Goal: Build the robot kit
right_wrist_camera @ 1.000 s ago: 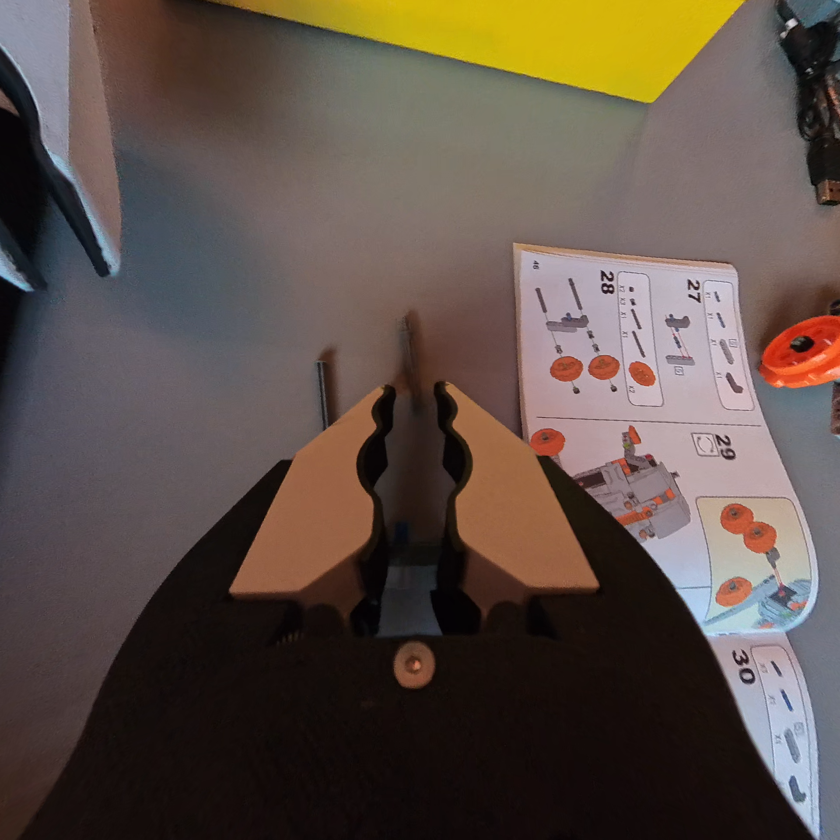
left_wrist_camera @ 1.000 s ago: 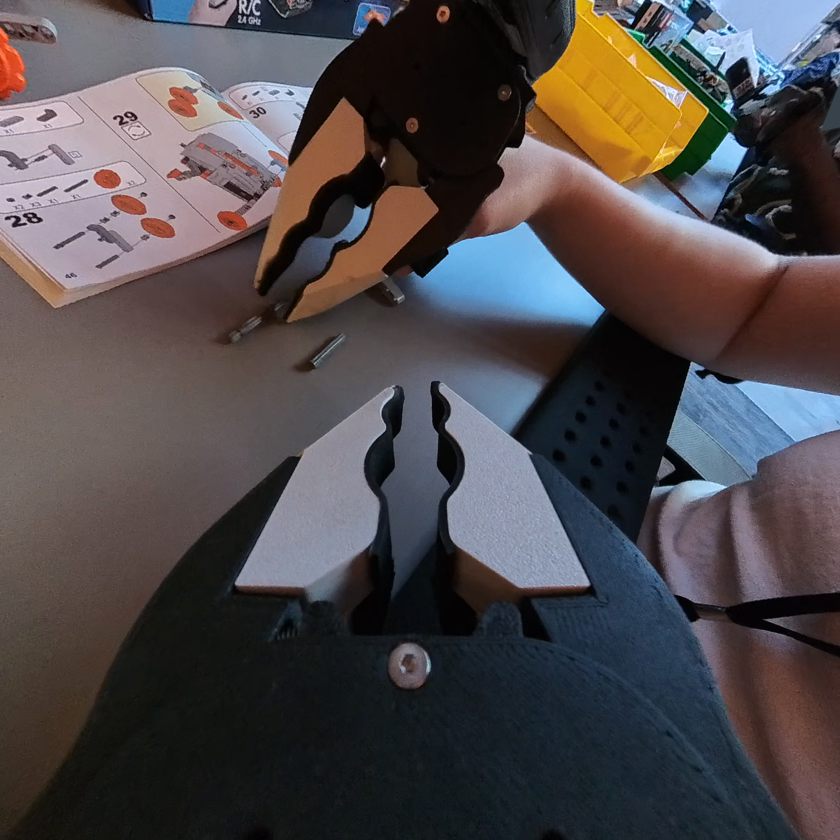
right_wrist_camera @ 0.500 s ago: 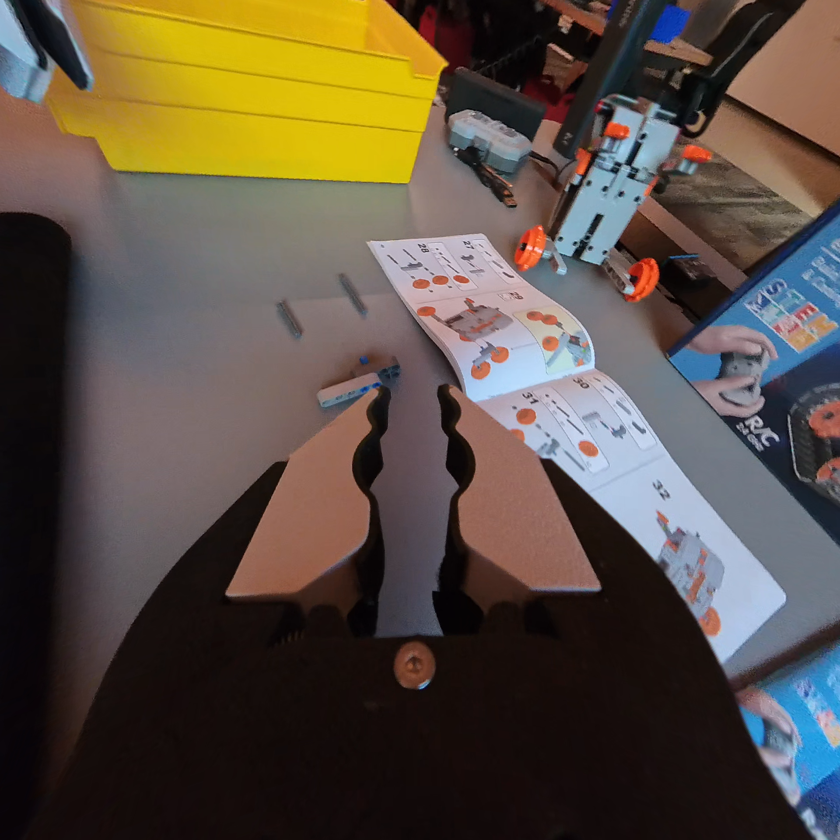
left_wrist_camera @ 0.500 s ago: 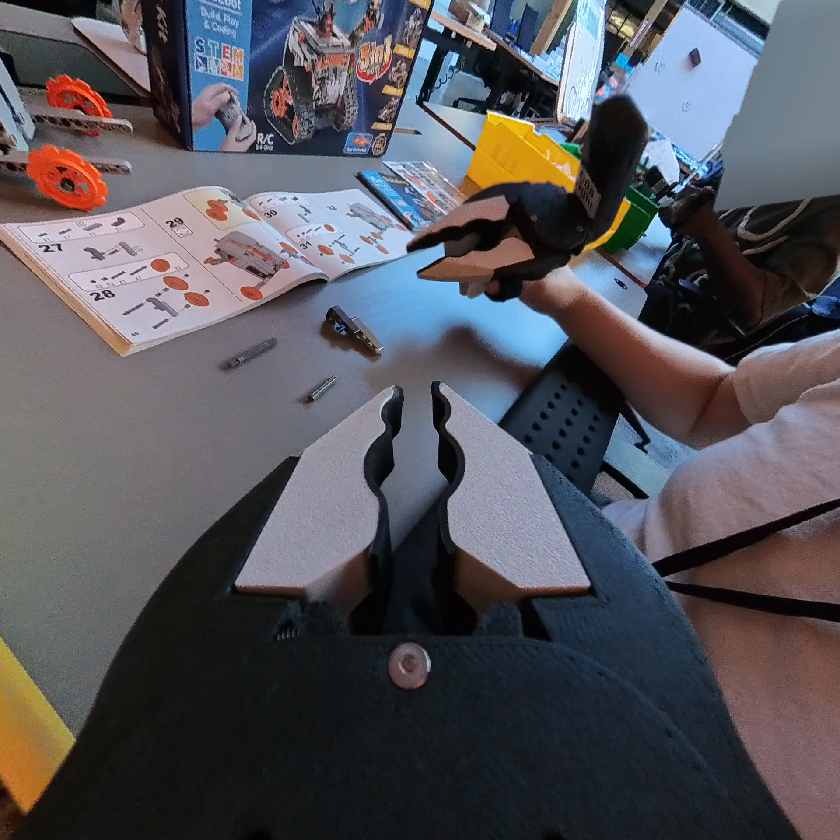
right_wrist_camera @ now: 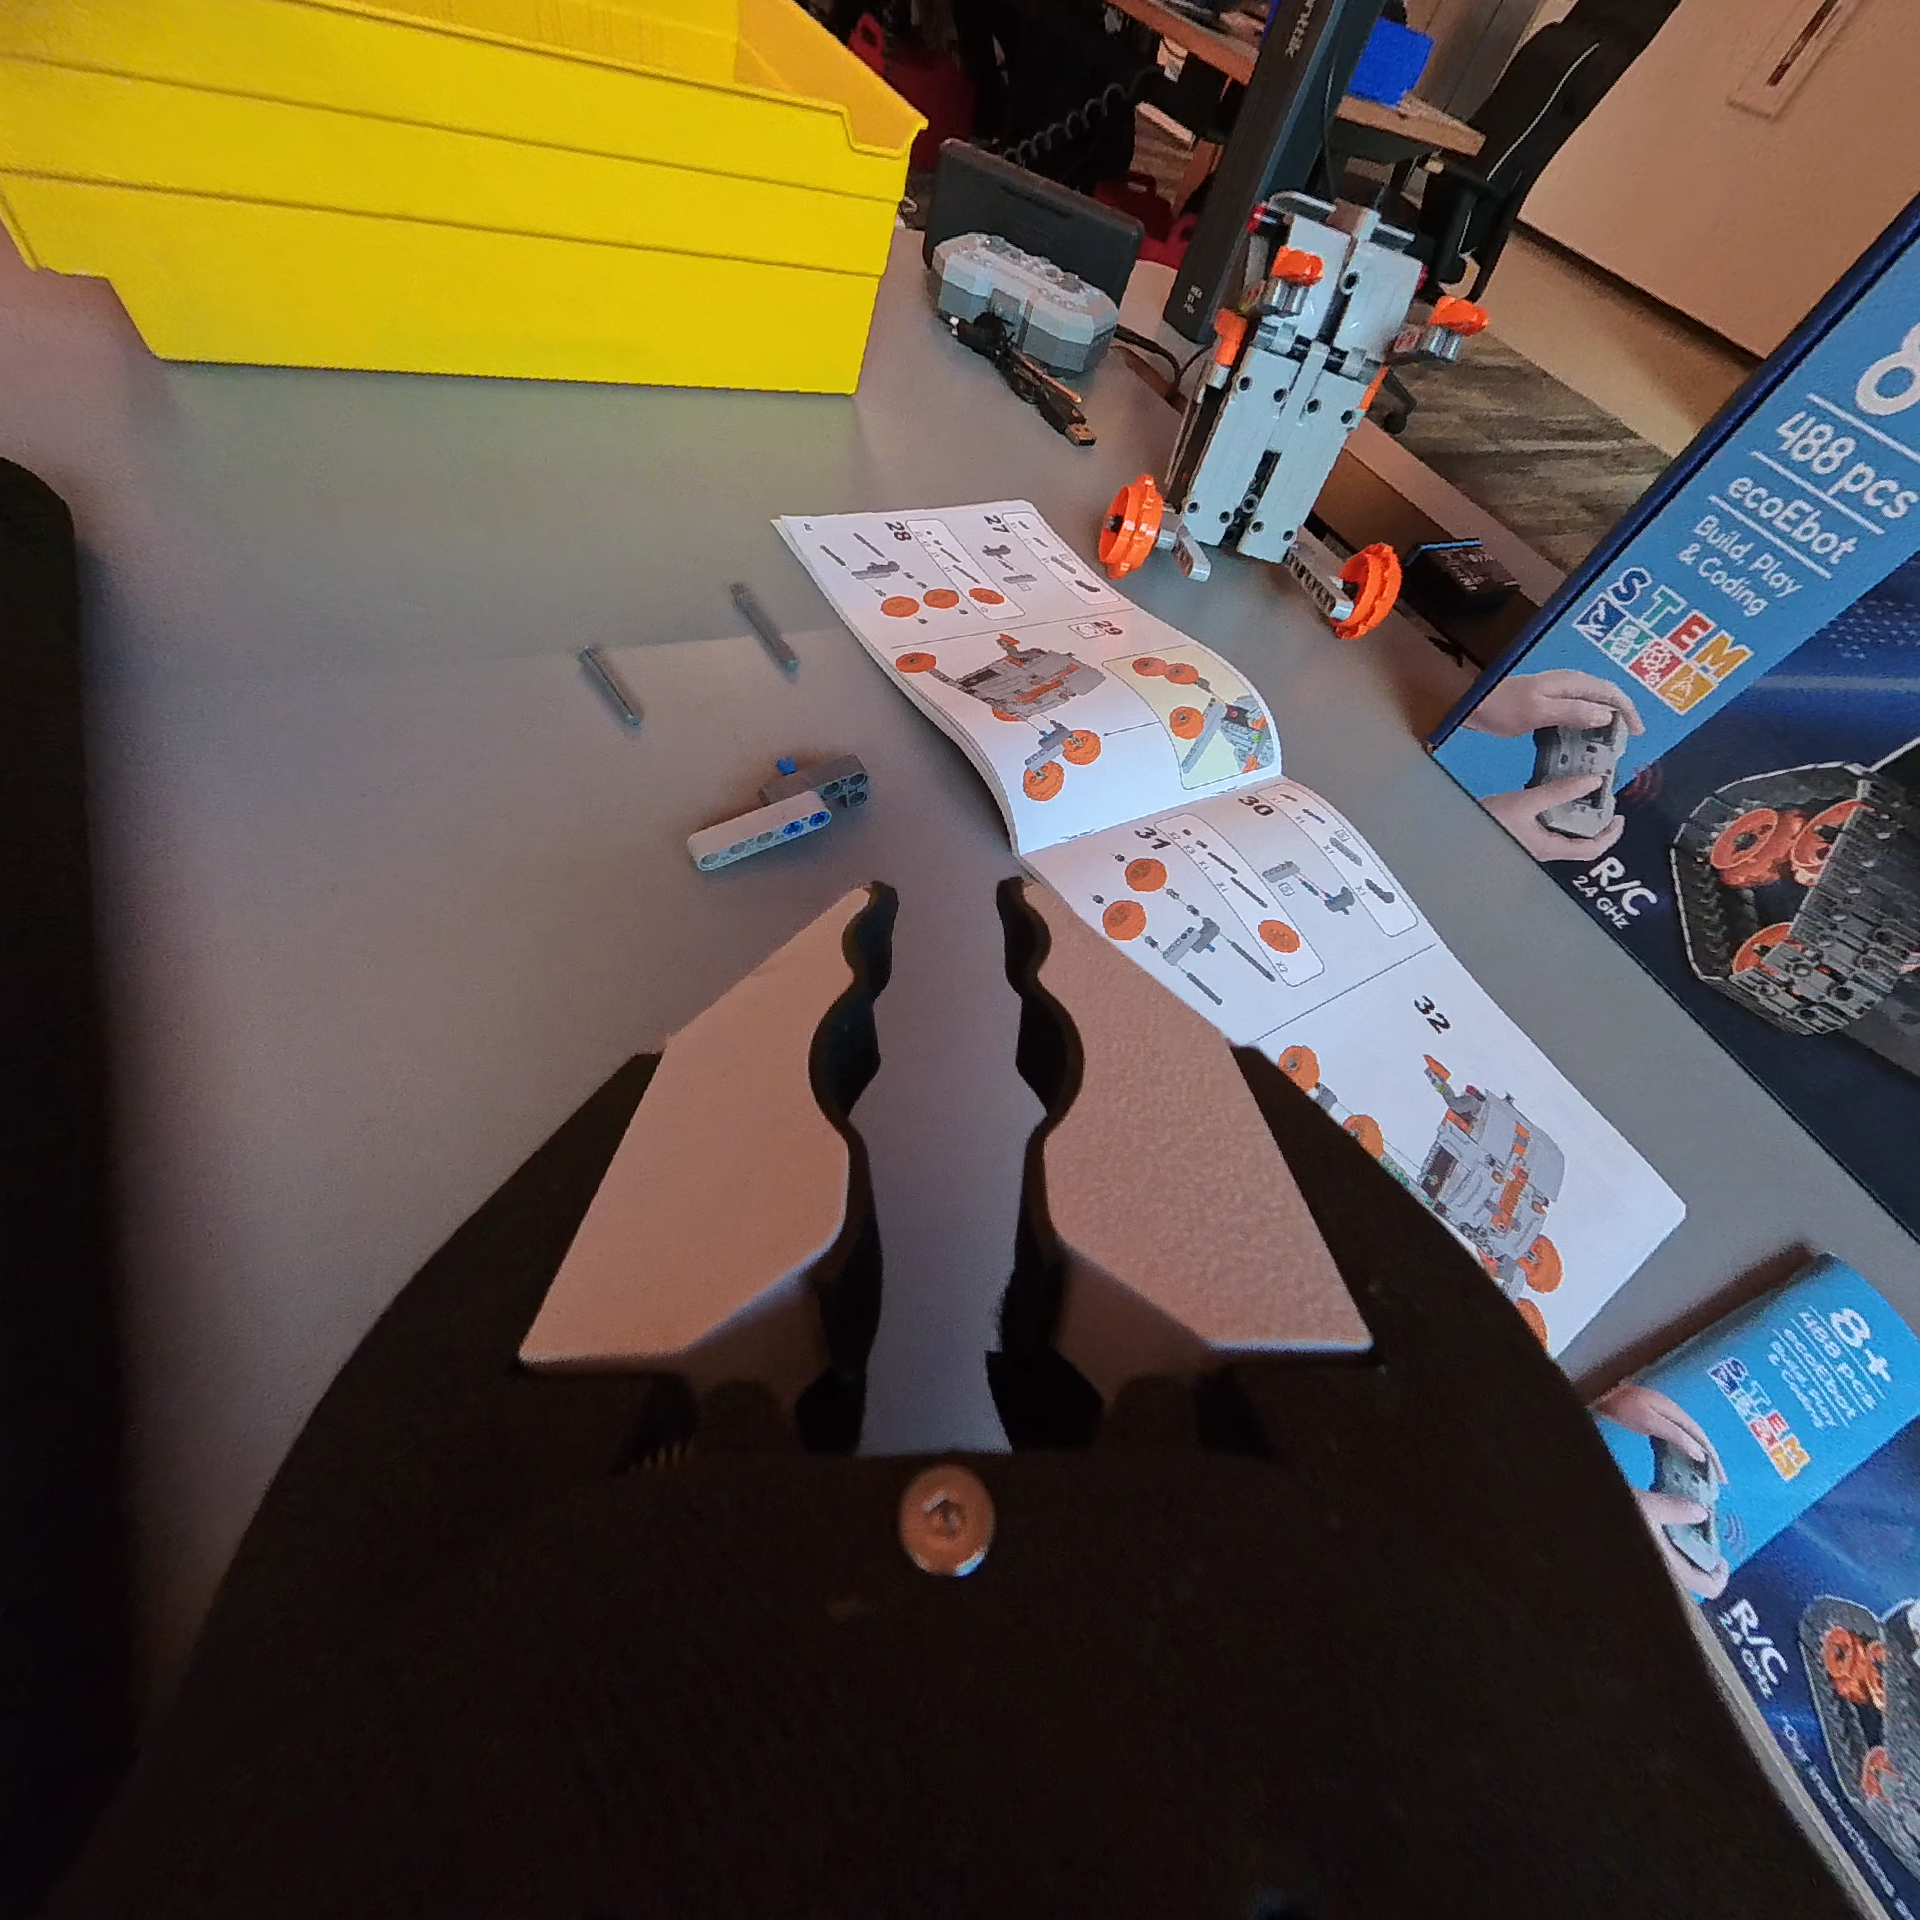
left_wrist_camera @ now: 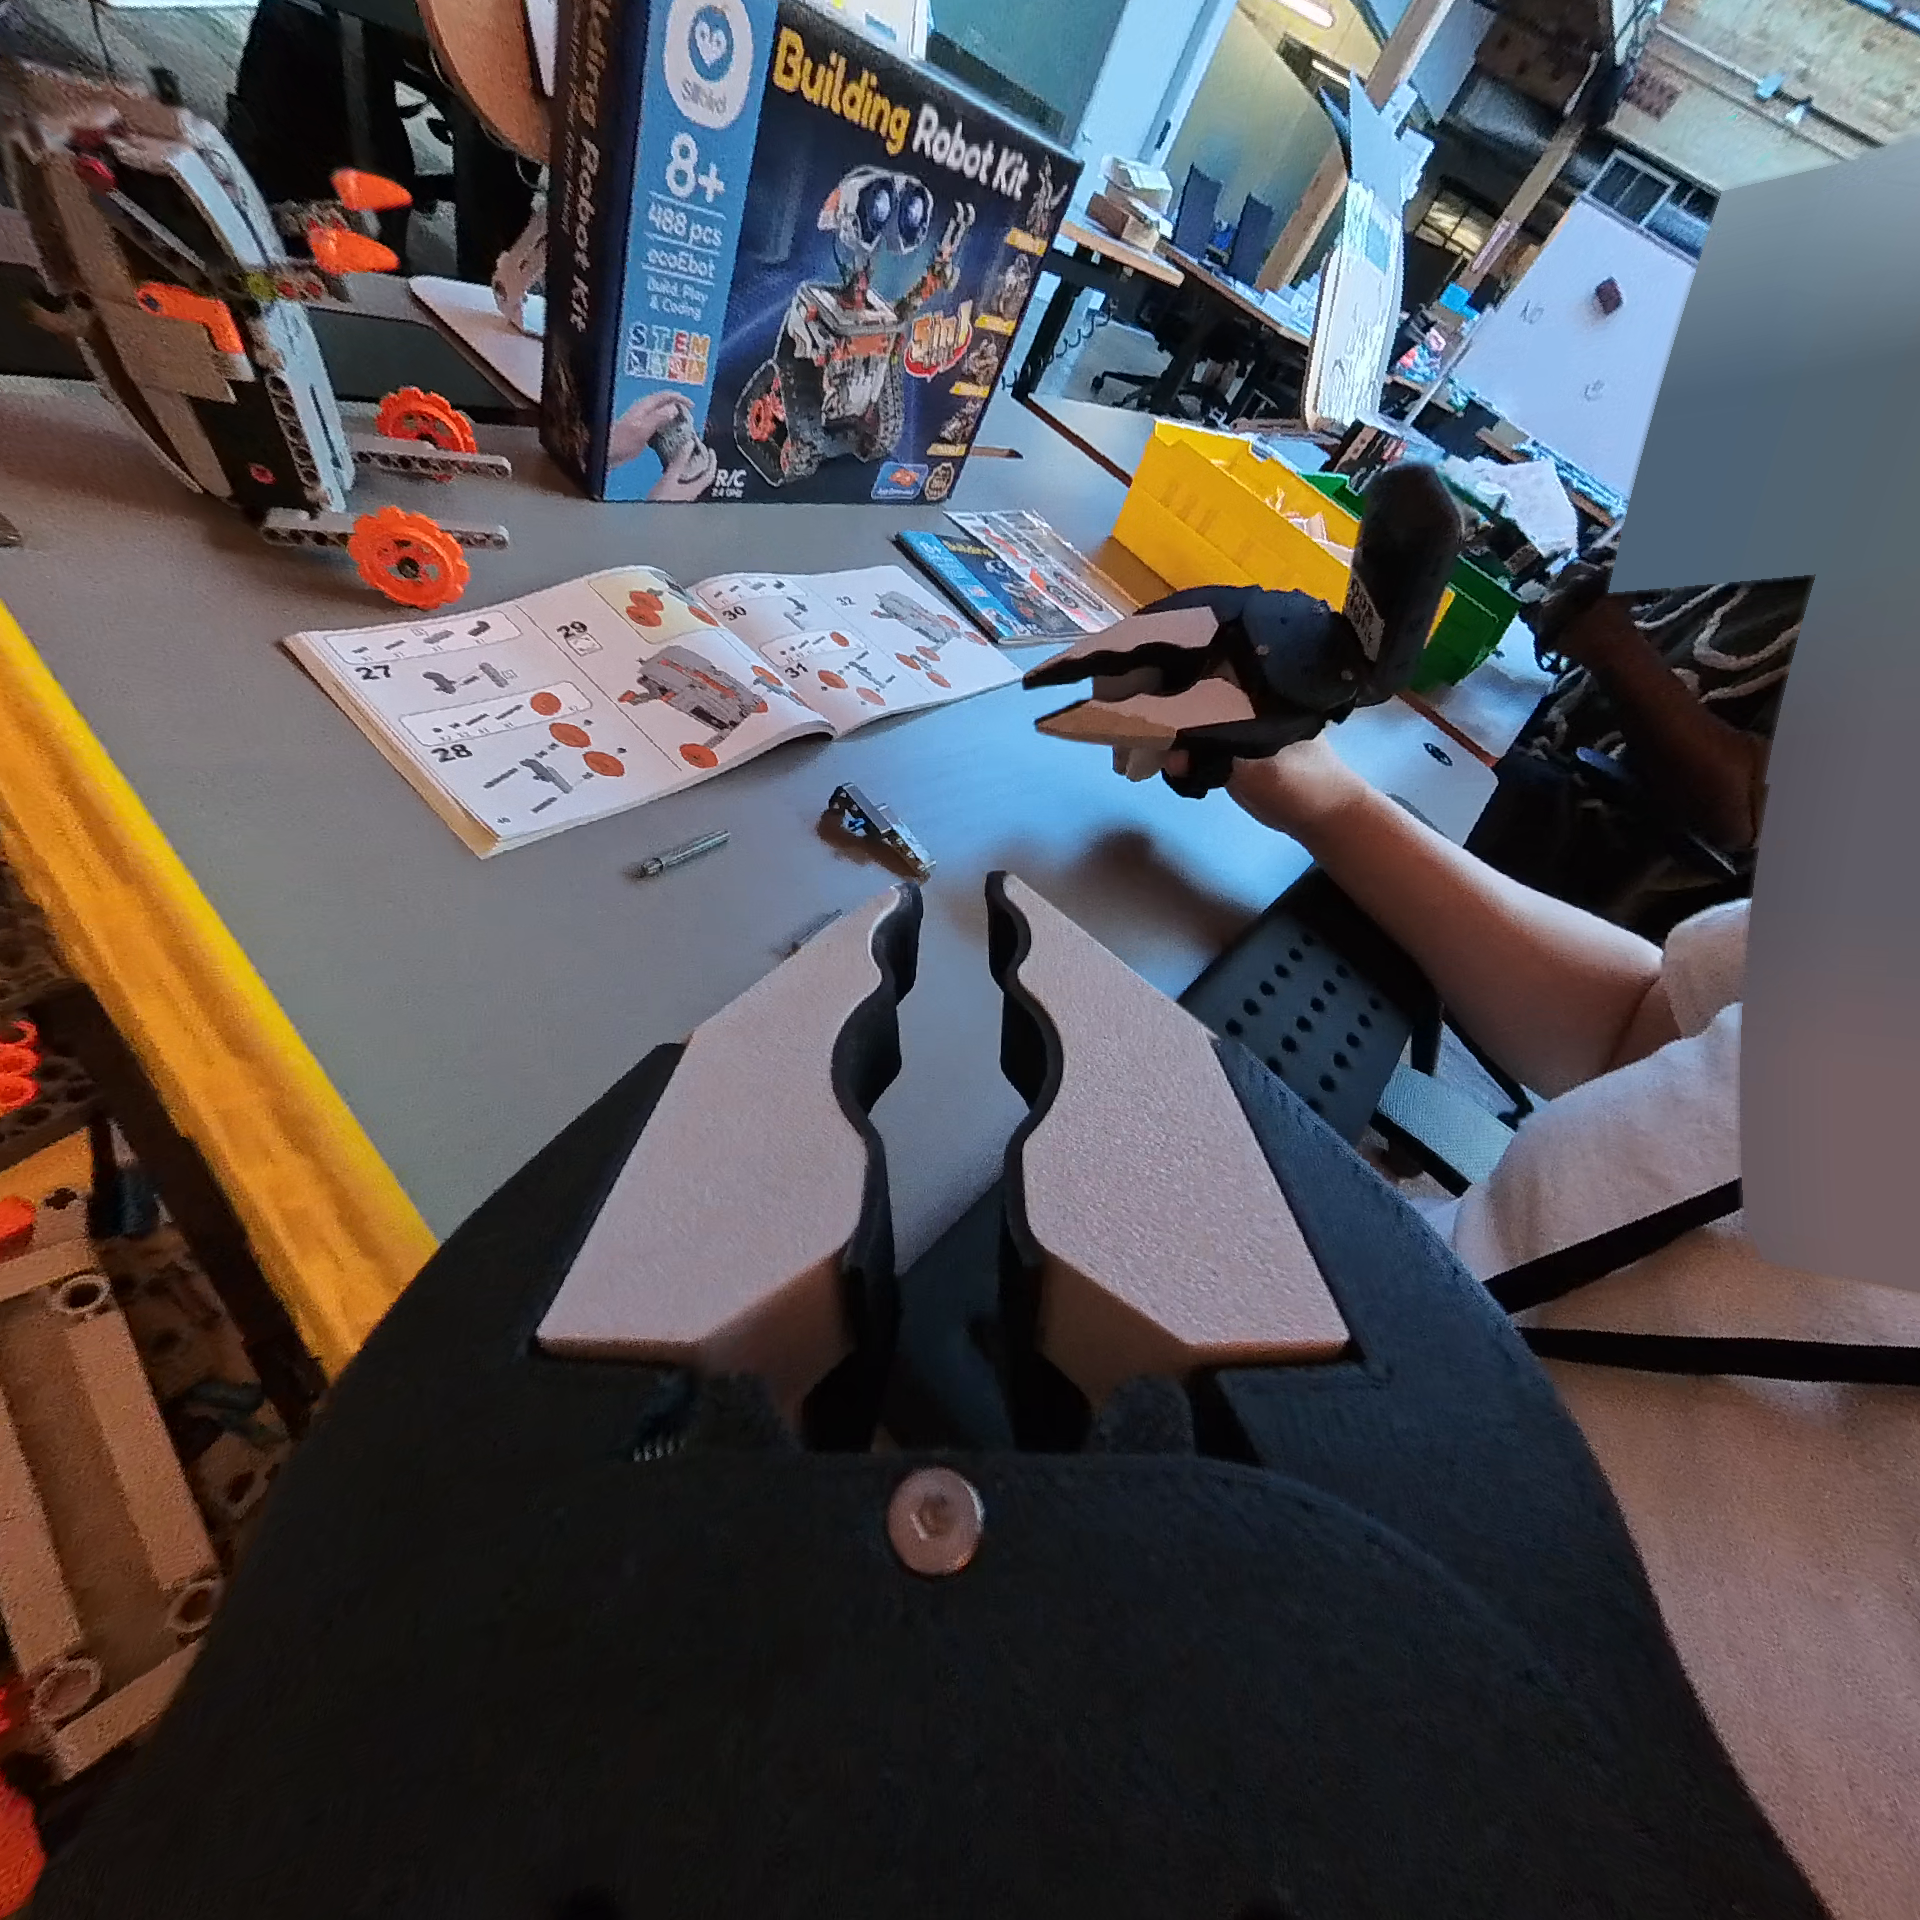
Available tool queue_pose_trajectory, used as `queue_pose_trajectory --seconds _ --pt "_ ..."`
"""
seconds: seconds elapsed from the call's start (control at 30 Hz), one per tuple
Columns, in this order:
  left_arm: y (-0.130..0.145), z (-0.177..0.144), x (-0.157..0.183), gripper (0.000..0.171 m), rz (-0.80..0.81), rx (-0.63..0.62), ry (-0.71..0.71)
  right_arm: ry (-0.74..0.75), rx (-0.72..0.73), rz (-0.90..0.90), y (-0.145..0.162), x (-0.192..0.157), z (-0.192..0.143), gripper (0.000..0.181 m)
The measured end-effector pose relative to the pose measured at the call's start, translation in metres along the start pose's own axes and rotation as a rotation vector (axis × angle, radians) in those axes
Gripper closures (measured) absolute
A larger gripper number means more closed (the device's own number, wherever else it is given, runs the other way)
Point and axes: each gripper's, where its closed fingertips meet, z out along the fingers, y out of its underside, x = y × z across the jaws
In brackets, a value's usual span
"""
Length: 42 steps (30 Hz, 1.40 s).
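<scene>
Both my claws have lifted off the table since a second ago, right gripper [right_wrist_camera: 945,902] slightly parted and empty above the grey beam piece [right_wrist_camera: 777,812], which lies crosswise just ahead-left, left gripper [left_wrist_camera: 951,902] also parted, empty, farther off.

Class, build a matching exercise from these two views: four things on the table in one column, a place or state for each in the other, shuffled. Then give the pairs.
Things
1. instruction booklet
2. small grey brick assembly
3. half-built model
4. right claw

Places or states
A. standing upright past the booklet's far end
B. lying open on the grey table
C. held above the table, empty, jaws apart
D. lying flat between the booklet and two loose grey pins

Pairs: 1-B, 2-D, 3-A, 4-C
</scene>
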Motion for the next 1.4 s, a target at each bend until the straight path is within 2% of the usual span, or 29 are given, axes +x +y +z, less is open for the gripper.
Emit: queue_pose_trajectory --seconds 0.27,0.33,0.4,0.6,0.73,0.8,0.97,1.1,1.4 --pt "-0.016 -0.026 -0.020 0.162 0.047 0.037 -0.117 0.057 0.014 -0.029 -0.002 0.009 -0.003 0.161" --pt "-0.021 -0.037 -0.031 0.161 0.058 0.043 -0.174 0.049 0.006 -0.027 0.000 0.009 -0.004 0.174" --pt "-0.025 -0.050 -0.047 0.160 0.075 0.042 -0.249 0.045 0.004 -0.027 0.001 0.009 -0.004 0.181" --pt "-0.040 -0.103 -0.101 0.156 0.145 0.028 -0.531 0.037 -0.031 -0.043 0.005 0.008 -0.001 0.181" --pt "-0.040 -0.140 -0.143 0.150 0.184 -0.046 -0.758 0.044 -0.042 -0.077 0.003 0.008 0.001 0.181" --pt "-0.037 -0.150 -0.160 0.146 0.186 -0.100 -0.813 0.044 -0.048 -0.094 0.003 0.008 0.003 0.181" --pt "-0.023 -0.132 -0.189 0.141 0.140 -0.273 -0.729 0.097 -0.058 -0.155 0.002 0.014 0.005 0.181" --pt "-0.021 -0.102 -0.207 0.140 0.113 -0.335 -0.607 0.137 -0.064 -0.159 0.003 0.021 0.005 0.174" --pt "-0.025 -0.060 -0.244 0.144 0.134 -0.446 -0.508 0.184 -0.065 -0.165 0.004 0.031 0.000 0.171"
